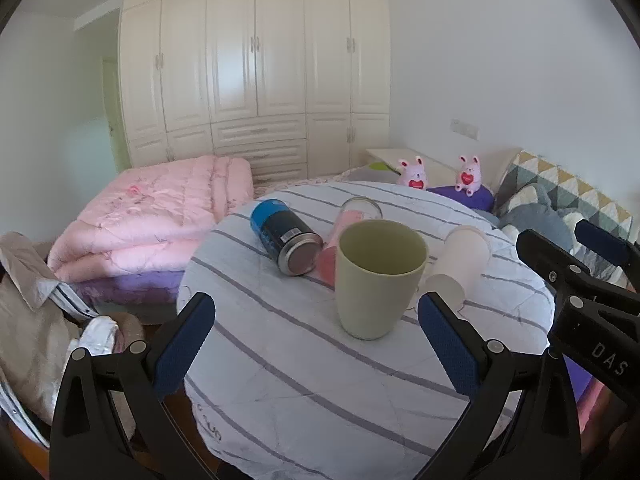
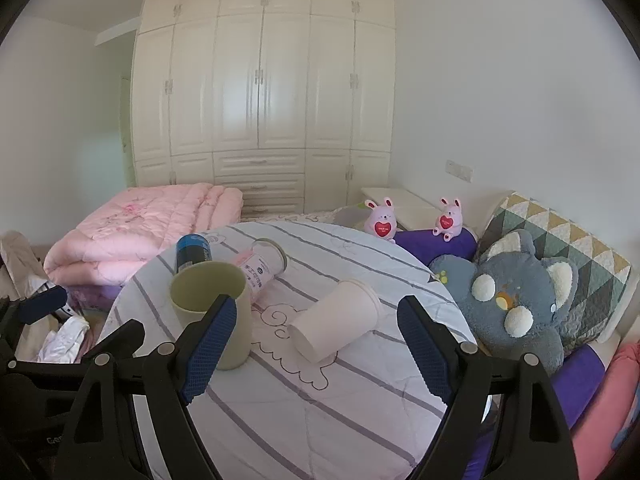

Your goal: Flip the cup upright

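Green cup [image 1: 378, 278] stood upright on my desk [image 1: 304, 380]; white cup [image 2: 335, 319] lay sideways. Left hand-held gripper [image 1: 316, 344] and right hand-held gripper [image 2: 316, 344] gaped wide, empty.

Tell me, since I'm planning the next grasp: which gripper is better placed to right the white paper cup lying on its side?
Right. The right gripper is open with the white paper cup framed between its fingers; the left gripper faces the upright green cup.

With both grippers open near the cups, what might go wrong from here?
The white cup lies on its side on soft striped bedding, so it may roll away as the right hand-held gripper closes. The green cup already stands upright close beside it; a sweep could tip it. The left hand-held gripper is open around it.
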`<state>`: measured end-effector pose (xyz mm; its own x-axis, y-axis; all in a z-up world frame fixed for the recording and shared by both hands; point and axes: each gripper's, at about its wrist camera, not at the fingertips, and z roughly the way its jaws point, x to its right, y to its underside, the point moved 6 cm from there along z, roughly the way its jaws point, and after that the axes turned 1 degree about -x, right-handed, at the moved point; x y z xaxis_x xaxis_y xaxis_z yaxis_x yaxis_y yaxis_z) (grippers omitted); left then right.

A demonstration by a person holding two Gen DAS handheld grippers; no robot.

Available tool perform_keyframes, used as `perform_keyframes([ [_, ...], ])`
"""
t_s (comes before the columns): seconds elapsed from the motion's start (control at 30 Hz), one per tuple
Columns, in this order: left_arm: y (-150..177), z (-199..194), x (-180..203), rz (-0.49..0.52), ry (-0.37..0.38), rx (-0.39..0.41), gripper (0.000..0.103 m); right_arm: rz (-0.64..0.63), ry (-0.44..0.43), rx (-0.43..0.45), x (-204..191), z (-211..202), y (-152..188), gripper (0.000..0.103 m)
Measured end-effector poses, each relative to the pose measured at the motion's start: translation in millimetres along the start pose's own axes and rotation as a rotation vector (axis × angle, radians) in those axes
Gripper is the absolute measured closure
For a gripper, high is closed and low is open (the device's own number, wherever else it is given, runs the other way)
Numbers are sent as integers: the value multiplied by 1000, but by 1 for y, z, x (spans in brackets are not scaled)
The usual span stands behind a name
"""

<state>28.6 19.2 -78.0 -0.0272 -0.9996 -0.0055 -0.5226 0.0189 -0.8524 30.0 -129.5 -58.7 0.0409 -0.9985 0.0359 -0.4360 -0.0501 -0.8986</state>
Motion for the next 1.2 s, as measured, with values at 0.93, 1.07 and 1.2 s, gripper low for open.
perform_keyframes([
  [0.93,0,9,3,6,-4,36,0,16,-1,18,10,11,1,19],
  [1.07,0,10,2,6,-6,34,0,15,-3,15,9,12,1,19],
  [1.2,1,12,1,5,-3,30,0,15,-6,14,7,12,2,19],
])
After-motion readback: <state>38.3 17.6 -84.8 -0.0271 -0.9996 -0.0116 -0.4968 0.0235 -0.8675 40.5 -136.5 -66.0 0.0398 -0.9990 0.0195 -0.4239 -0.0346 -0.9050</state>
